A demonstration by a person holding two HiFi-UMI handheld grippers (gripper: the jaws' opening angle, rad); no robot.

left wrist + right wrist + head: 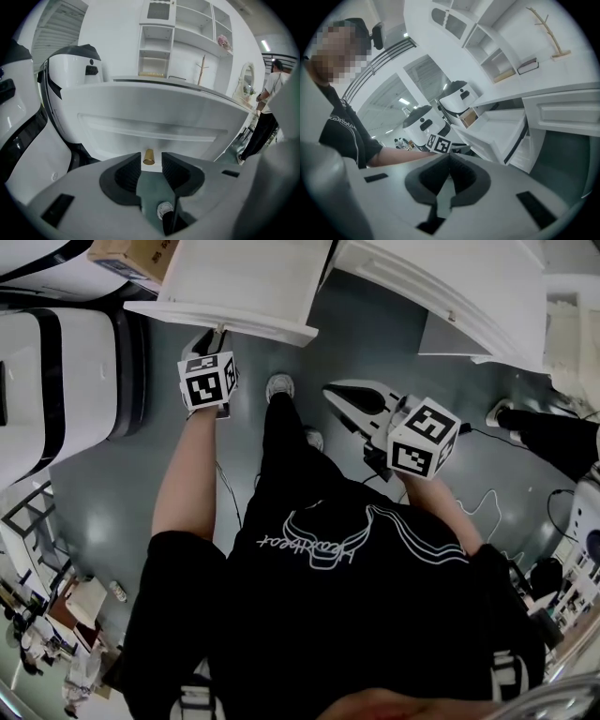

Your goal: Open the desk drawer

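Observation:
The white desk drawer (234,287) stands pulled out at the top of the head view. Its front panel (154,117) fills the left gripper view, with a small brass knob (148,157) at its lower middle. My left gripper (151,159) is open, its tips on either side of the knob with a gap on both sides, so the pads do not press it. In the head view the left gripper (214,341) sits just under the drawer's front edge. My right gripper (449,158) is shut on nothing and hangs apart to the right (354,396) over the floor.
White machines with black bands (56,362) stand close on the left. A cardboard box (131,259) lies beside the drawer. More white furniture (450,287) is at the top right. Cables (487,507) trail on the grey floor, and another person (269,108) stands to the right.

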